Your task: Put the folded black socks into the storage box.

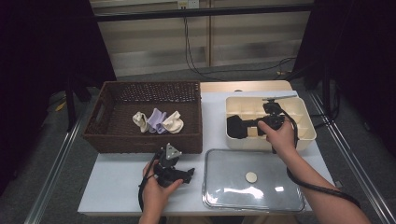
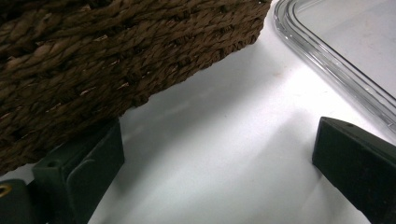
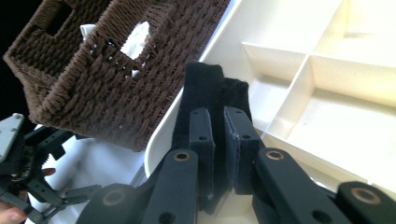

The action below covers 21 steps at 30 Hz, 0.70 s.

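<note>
Evidently sorting: right gripper [image 3: 218, 140] pinching black sock [image 3: 205, 88] over divided organizer [image 1: 306, 133] for compartment drop; left gripper [image 2: 219, 172] spread, parked beside basket [image 2: 93, 51].

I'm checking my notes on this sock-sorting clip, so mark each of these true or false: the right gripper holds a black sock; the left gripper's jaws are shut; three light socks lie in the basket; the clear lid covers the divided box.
1. The right gripper holds a black sock. True: its jaws are clamped on it over the divided box.
2. The left gripper is shut. False: its jaws stand wide apart above the table.
3. Three light socks lie in the basket. True.
4. The clear lid covers the divided box. False: it lies flat on the table, in front of the box.
</note>
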{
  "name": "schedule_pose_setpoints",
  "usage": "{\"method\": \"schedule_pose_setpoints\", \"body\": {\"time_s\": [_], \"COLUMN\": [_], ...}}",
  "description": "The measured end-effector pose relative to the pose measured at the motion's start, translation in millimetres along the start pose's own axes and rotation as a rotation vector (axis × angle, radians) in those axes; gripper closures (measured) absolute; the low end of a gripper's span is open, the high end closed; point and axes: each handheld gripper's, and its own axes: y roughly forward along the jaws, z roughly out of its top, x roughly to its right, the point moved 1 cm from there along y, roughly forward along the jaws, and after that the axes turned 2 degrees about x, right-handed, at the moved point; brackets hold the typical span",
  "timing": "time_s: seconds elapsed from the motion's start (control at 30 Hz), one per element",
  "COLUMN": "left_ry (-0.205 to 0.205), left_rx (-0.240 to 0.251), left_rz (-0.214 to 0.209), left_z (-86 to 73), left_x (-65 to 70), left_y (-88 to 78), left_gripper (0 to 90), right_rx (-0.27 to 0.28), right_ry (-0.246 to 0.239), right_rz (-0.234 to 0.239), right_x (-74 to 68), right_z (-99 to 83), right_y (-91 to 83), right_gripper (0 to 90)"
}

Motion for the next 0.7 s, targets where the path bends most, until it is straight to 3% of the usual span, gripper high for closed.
{"method": "schedule_pose_setpoints", "body": {"time_s": [0.7], "left_ry": [0.000], "left_rx": [0.002], "left_rz": [0.000], "left_z": [-0.1], "left_x": [0.1], "left_y": [0.1], "left_gripper": [1.8], "right_rx": [-0.042], "right_ry": [-0.053], "right_rz": [-0.066], "right_x": [0.7], "right_z": [-9.6], "right_y": [7.7], "right_gripper": [82.4]}}
